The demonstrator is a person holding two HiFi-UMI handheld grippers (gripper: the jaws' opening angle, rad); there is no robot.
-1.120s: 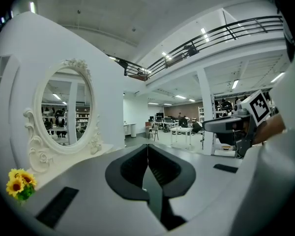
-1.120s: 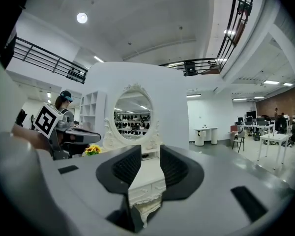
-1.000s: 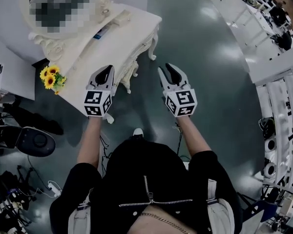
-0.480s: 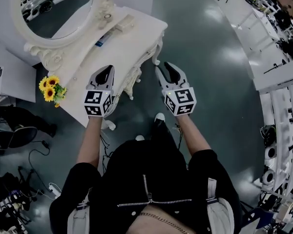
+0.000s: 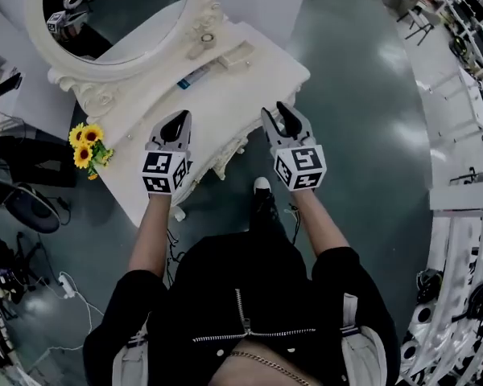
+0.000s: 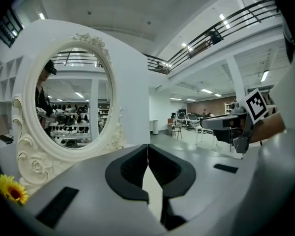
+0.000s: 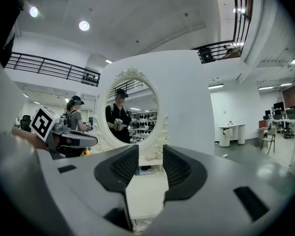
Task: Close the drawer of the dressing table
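The white dressing table (image 5: 225,107) stands directly in front of the person, its carved front edge toward them. That is the side where its drawer would sit, but from above the top hides the drawer, so it cannot be told how far out it stands. The left gripper (image 5: 180,117) hovers over the table's near front edge with its jaws pressed together and nothing between them. The right gripper (image 5: 275,112) hangs over the same front edge, closer to the table's right corner. Its jaws have just been opening and now stand apart, with only the table top showing through the gap between them. Both grippers point roughly level toward the back of the table, where the oval mirror (image 5: 117,14) rises in its ornate white frame. On the table top in front of the mirror lie a blue-and-white tube (image 5: 195,76), a small round jar (image 5: 207,39) and a pale oblong box (image 5: 235,55), all well apart from the grippers. A bunch of sunflowers (image 5: 87,143) sits at the table's left end. The person's shoe (image 5: 262,188) rests on the dark floor (image 5: 362,119) just short of the table's front.
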